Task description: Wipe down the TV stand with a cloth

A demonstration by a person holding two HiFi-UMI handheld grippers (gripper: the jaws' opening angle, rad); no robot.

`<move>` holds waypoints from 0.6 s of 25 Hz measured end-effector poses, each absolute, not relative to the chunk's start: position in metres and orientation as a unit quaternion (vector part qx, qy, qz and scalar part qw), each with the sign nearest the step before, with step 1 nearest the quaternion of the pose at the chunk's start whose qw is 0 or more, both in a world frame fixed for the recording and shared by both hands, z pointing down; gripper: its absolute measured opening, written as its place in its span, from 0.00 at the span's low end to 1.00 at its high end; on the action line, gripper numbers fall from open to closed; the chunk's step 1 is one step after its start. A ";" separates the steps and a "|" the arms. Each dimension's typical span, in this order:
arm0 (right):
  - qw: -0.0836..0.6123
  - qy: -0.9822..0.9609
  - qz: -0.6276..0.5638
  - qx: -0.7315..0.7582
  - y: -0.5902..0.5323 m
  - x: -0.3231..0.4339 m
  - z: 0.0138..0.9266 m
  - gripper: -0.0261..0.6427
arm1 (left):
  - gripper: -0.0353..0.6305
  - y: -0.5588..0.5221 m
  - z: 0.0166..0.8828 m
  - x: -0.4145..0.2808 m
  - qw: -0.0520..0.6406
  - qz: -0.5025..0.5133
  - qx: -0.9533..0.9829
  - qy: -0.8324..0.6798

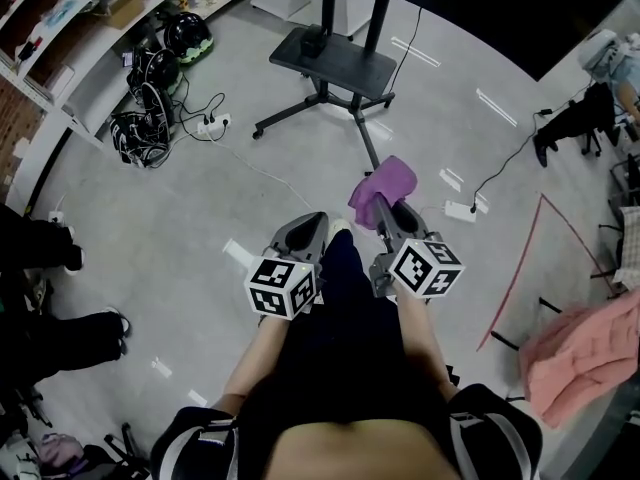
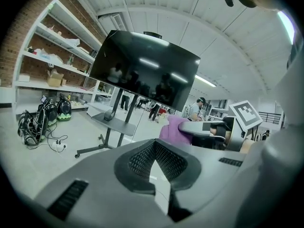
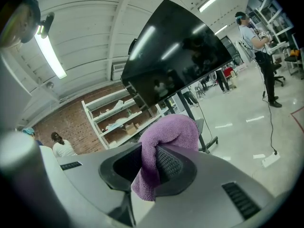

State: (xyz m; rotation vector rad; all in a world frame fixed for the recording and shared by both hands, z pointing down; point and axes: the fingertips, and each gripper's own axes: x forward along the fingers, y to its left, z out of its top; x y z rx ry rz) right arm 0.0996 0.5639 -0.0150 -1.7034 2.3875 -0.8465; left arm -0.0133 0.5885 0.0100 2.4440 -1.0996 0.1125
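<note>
1. Grey polished concrete floor [image 1: 150,238] under both claws. Big workshop hall, white arched ceiling w/ strip lights in both gripper views.
2. TV stand [image 1: 330,63] straight ahead of both claws, well apart from them: black tray shelf, two uprights, wheeled legs splayed on the floor. Dark screen [image 2: 142,70] up top.
3. R gripper [image 3: 152,161]: clamped on the purple cloth [image 3: 166,141], which is bunched over the tips & hanging down between the pads. In head view, cloth [image 1: 383,186] sits at the front end of the R claw, not touching the stand.
4. L gripper [image 2: 154,148]: jaws together at the tips, nothing held. Just left of the R claw, side by side.
5. Far left of the L claw: white shelving [image 1: 90,28] along a brick wall, w/ dark helmet-like gear [image 1: 185,36] & a cable tangle at its foot. Power strip [image 1: 208,123] btwn that & the stand.
6. Right of the R claw: white socket block [image 1: 462,210] near, red floor line [image 1: 520,268] further out, pink fabric heap [image 1: 585,353] beyond & behind.
7. Open floor btwn claws & stand legs, also ahead-left of the L claw.
8. Behind-left of the L claw: a person's shoes [image 1: 70,258] at the edge.
</note>
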 end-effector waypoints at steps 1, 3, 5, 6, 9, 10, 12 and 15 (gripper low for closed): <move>0.045 0.781 -0.279 -0.557 0.559 0.101 -0.014 0.17 | 0.06 0.584 0.011 -0.010 0.227 0.042 0.888 -0.397; 0.045 0.781 -0.282 -0.556 0.547 0.103 -0.012 0.17 | 0.06 0.574 0.012 -0.006 0.229 0.043 0.889 -0.394; 0.046 0.781 -0.282 -0.555 0.533 0.107 -0.013 0.17 | 0.06 0.562 0.011 -0.002 0.228 0.044 0.889 -0.394; 0.046 0.781 -0.281 -0.556 0.524 0.109 -0.015 0.17 | 0.06 0.554 0.009 -0.001 0.226 0.046 0.889 -0.395; 0.046 0.783 -0.277 -0.555 0.498 0.111 -0.020 0.17 | 0.06 0.527 0.008 -0.001 0.219 0.051 0.888 -0.401; 0.046 0.783 -0.277 -0.555 0.488 0.111 -0.019 0.17 | 0.06 0.518 0.008 -0.001 0.219 0.053 0.888 -0.402; 0.044 0.784 -0.277 -0.553 0.467 0.111 -0.018 0.17 | 0.06 0.498 0.010 -0.001 0.220 0.056 0.886 -0.404; 0.038 0.787 -0.282 -0.548 0.432 0.113 -0.016 0.17 | 0.06 0.466 0.009 0.002 0.224 0.058 0.882 -0.410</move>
